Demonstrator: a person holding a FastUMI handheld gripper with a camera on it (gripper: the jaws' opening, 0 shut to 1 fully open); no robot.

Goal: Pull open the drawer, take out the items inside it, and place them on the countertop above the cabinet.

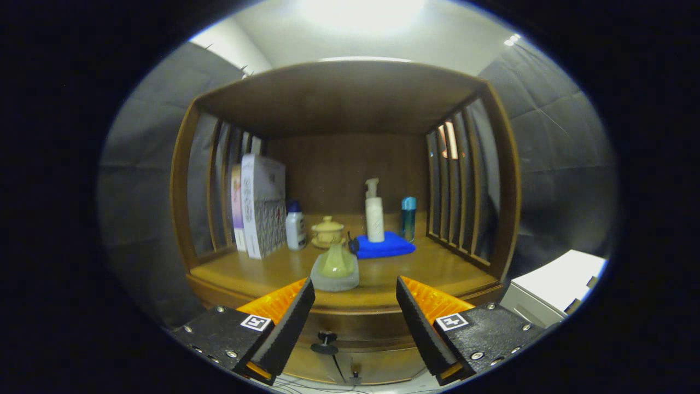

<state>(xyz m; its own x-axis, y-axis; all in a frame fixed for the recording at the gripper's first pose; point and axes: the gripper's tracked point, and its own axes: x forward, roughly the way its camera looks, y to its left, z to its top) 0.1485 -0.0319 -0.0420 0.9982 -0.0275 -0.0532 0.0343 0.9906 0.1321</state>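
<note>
A wooden cabinet stands ahead with a countertop (437, 268) under a slatted hutch. Below the countertop's front edge sits the drawer (358, 325), its front flush with the cabinet, with a dark round knob (325, 342). My gripper (355, 306) hangs open in front of the drawer, fingers wide apart and empty, and the knob lies between them, nearer the left finger. On the countertop near the front edge rests a grey sponge-like block carrying a yellow-green piece (335, 268).
Farther back on the countertop stand boxes (262, 210), a small white bottle (295, 227), a yellow lidded cup (327, 231), a pump bottle (374, 213) on a blue cloth (383, 246), and a blue bottle (408, 218). A white unit (552, 290) stands right of the cabinet.
</note>
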